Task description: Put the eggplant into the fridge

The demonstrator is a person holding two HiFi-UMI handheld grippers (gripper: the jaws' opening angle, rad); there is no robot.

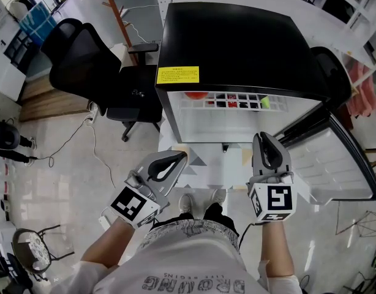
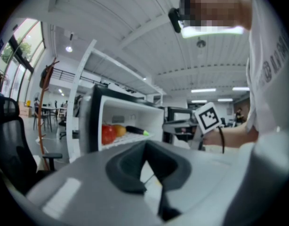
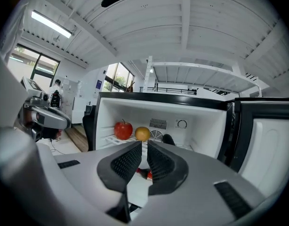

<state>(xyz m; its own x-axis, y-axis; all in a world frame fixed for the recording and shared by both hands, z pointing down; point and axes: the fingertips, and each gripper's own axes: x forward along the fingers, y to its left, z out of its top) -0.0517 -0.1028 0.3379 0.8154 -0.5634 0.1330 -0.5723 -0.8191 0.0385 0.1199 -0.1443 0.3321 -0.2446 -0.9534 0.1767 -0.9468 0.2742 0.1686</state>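
Lying place, eggplant (image 3: 169,139): inside the fridge (image 1: 237,41), at 3 o'clock of the orange (image 3: 142,133); placement apparently done.
Right gripper (image 3: 145,147): jaws nearly together with a thin slit, empty, load seemingly delivered.
Left gripper (image 2: 145,147): jaws together, idle.

Small black fridge (image 1: 237,41) is wide open in front, white-lined door (image 1: 341,158) swung right. Red apple (image 3: 123,129), orange fruit (image 3: 142,133) and dark eggplant (image 3: 169,139) crowd its white wire shelf (image 1: 194,105).

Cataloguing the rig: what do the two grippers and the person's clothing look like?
The left gripper and right gripper have grey shells, dark pads and a cube of black square markers. A dark cable trails from the right one. The shirt is pale, printed.
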